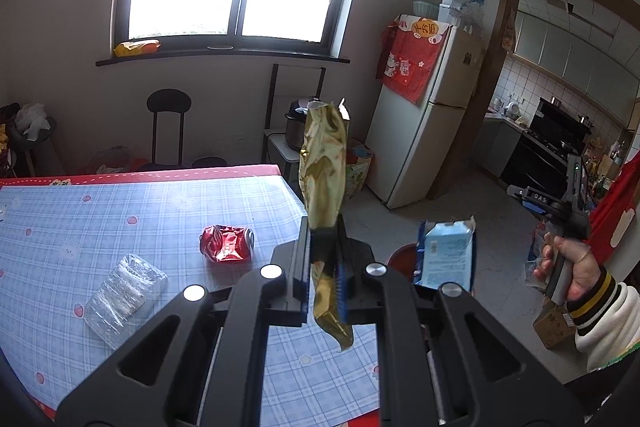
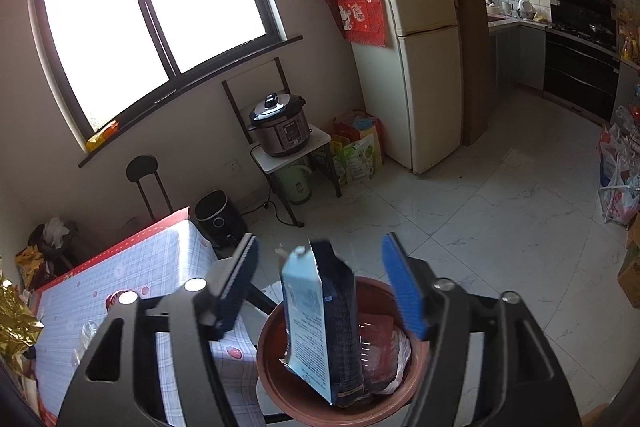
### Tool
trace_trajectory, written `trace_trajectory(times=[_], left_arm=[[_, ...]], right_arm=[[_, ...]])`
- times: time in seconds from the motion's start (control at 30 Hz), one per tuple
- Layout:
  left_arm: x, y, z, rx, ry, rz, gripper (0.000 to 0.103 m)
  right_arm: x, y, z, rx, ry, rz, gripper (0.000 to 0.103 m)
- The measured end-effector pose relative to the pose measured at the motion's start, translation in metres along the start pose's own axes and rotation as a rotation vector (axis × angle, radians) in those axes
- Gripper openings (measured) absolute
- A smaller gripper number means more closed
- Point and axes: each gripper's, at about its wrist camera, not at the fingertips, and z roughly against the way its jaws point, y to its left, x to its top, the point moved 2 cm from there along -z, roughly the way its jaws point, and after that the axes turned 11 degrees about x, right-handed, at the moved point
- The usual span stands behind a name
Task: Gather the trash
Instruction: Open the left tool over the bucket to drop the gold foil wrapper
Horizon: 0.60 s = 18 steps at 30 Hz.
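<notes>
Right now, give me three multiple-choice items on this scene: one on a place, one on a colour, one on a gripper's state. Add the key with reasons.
1. Where is the crushed can?
A. on the checked tablecloth
B. in the bin
C. on the windowsill

2. What colour is the wrapper in the left gripper?
A. green
B. gold
C. white

3. How does the right gripper stand?
A. shut on the blue carton
B. shut on nothing
C. open, with the blue carton loose between its fingers over the brown bin

Key: 1 A, the can lies on the cloth beside a clear plastic tray. 2 B, the pinched foil shines gold. 3 C, both blue pads stand clear of the carton's sides.
</notes>
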Motion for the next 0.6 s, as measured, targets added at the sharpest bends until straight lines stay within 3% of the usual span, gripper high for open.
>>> trace_trajectory(times=[0.23, 0.6], left_arm=[[0.007, -0.037, -0.021, -0.095, 0.021, -0.081, 0.014], [0.003, -0.137, -0.087, -0.326, 0.120, -0.211, 0.014]], right_arm=[[-0.006, -0.014, 0.020, -0.054, 0.007, -0.020, 0.095], [-0.039, -0.050, 0.072, -0.146, 0.025, -0.042, 0.097]])
